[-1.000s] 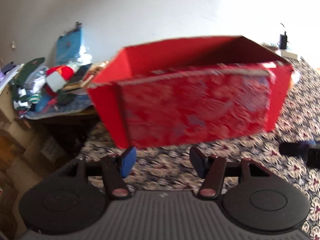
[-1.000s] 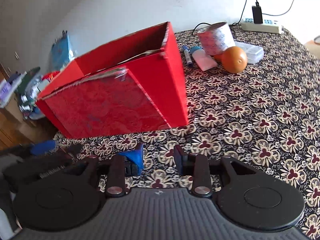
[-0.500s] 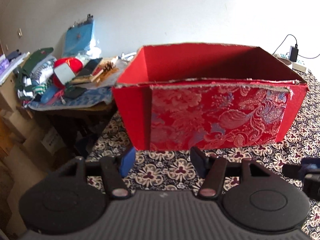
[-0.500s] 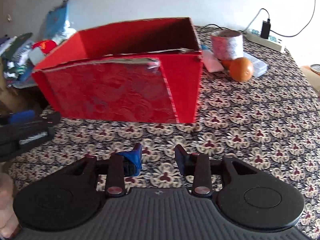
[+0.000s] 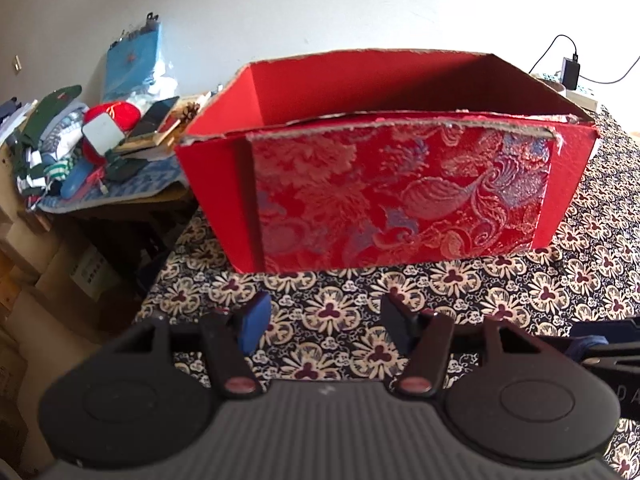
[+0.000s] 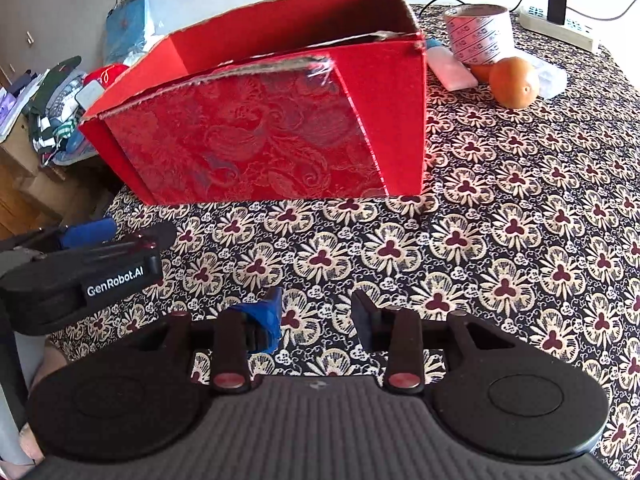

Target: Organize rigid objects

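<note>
A red open-top box (image 5: 384, 184) with a patterned brocade front stands on the flowered tablecloth (image 5: 480, 288); its floor is hidden from me. It also shows in the right wrist view (image 6: 272, 136). My left gripper (image 5: 326, 326) is open and empty, a short way in front of the box. My right gripper (image 6: 318, 314) is open and empty, in front of the box's right part. Behind the box to the right lie an orange (image 6: 514, 82), a roll of tape (image 6: 478, 32), a white block (image 6: 452, 68) and a clear plastic case (image 6: 554, 74).
A power strip (image 6: 560, 28) with a charger lies at the table's far right. A cluttered side table (image 5: 100, 152) with clothes and small things stands left of the box. The left gripper's body (image 6: 80, 276) shows at the left of the right wrist view.
Both views have steadied and swung: the box now sits squarer and closer in the left wrist view. Both grippers stay open and empty.
</note>
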`<action>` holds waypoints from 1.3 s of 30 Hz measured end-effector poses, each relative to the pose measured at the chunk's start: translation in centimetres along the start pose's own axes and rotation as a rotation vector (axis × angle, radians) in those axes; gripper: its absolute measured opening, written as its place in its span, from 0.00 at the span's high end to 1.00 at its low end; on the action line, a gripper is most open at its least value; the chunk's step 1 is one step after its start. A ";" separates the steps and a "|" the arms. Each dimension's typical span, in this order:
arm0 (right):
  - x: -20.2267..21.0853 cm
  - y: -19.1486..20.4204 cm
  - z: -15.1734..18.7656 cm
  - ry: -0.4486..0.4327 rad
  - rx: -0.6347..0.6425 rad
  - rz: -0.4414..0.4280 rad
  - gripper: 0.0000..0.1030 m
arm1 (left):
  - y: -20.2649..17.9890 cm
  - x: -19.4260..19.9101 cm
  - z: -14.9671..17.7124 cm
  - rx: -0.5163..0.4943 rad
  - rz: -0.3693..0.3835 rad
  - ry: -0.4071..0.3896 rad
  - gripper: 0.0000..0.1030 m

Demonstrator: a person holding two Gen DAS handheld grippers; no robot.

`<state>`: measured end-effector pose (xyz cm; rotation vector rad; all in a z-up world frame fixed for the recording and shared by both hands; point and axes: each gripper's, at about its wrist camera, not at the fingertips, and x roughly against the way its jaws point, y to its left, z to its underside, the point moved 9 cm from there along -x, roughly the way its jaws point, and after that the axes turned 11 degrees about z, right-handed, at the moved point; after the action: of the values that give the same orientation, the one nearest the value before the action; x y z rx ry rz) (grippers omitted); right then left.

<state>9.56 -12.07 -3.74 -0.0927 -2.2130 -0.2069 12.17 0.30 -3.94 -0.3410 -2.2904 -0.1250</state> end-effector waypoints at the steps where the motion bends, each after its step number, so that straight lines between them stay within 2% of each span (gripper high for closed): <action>1: 0.1 0.0 0.0 0.000 -0.001 -0.001 0.79 | 0.0 0.0 0.1 -0.001 0.004 0.001 0.40; 12: 0.7 0.4 -0.5 -0.011 0.004 -0.023 0.78 | -0.9 0.6 -0.9 -0.019 0.041 -0.014 0.39; 24: 1.3 1.5 -2.6 -0.079 0.000 -0.038 0.76 | 0.5 0.9 -2.6 -0.009 0.012 -0.066 0.39; 27: 0.8 1.4 -2.4 -0.077 -0.018 -0.037 0.76 | 0.5 0.3 -2.0 -0.013 0.005 -0.049 0.39; 39: -1.3 1.1 -0.3 0.036 -0.031 -0.042 0.75 | -0.1 -1.7 0.8 -0.002 0.052 0.059 0.39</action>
<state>10.74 -11.02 -4.51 -0.0593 -2.1775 -0.2640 12.67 0.01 -5.76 -0.3926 -2.2218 -0.1097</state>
